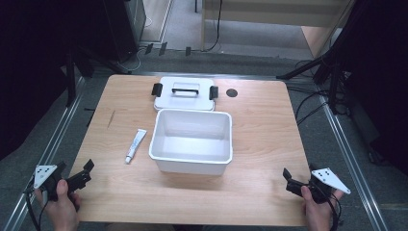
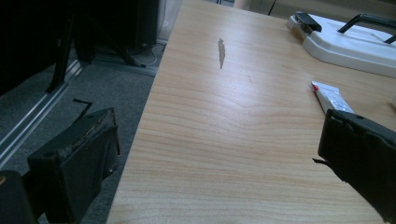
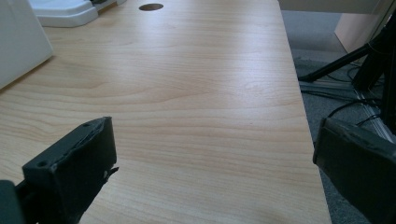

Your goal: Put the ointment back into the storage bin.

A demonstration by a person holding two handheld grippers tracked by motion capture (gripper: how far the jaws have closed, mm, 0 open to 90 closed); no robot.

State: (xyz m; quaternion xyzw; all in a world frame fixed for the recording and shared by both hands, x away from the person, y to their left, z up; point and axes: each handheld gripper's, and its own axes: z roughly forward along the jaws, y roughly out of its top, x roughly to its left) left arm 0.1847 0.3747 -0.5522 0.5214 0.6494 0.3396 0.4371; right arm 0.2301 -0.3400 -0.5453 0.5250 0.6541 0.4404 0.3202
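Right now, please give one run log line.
left gripper: open, empty | right gripper: open, empty | tube: on table, left of box | lid: behind box

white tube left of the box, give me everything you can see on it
The tube is small and white, soft-looking like a squeeze tube of paste or glue, with faint blue print along its body. One end is flat and crimped, with a red mark at a corner in the left gripper view; which end carries the cap is too small to tell. It lies flat on the table, slightly diagonal, just left of the box and apart from it. Nothing but the table touches it.
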